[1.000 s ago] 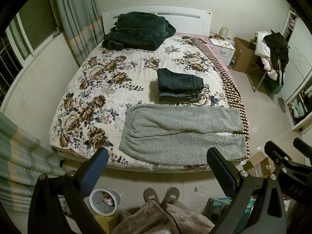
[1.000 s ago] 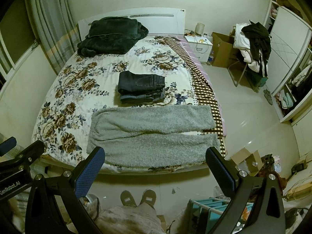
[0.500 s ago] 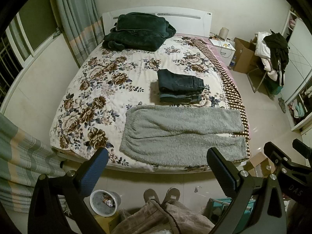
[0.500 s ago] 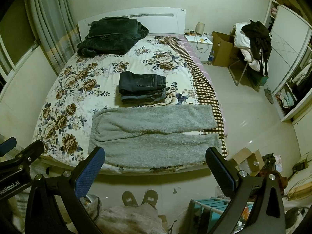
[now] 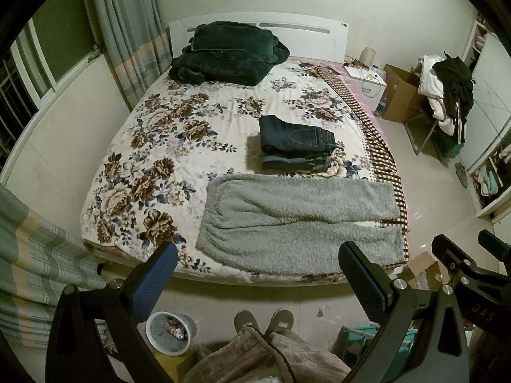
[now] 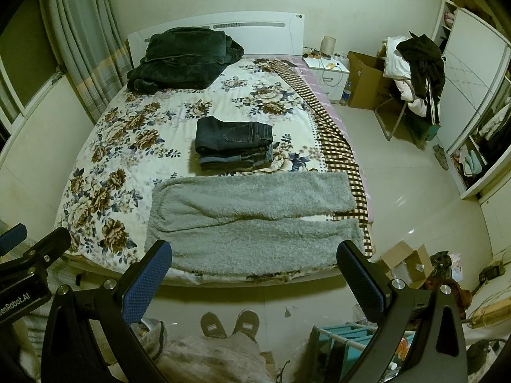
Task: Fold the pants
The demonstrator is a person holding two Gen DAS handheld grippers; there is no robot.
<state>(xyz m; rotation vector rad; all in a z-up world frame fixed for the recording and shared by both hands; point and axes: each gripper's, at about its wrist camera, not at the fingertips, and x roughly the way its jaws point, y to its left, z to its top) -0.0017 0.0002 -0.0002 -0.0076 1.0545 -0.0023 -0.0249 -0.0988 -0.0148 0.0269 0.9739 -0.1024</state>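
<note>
- Legibly, "DAS" at 4 o'clock on right gripper (image 5: 472,290); "enRobot.AI" at 8 o'clock on left gripper (image 6: 19,274)
- both jaws wide, empty
- grey fleece pants (image 6: 255,220) flat along bed (image 6: 95,146) near edge, cuffs at 3 o'clock edge

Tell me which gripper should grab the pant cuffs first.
Right, probably. The grey fleece pants lie flat with cuffs toward the bed's right edge, and the right gripper sits on that side. The left gripper, also open, suits the waistband end. Neither touches the pants.
</note>
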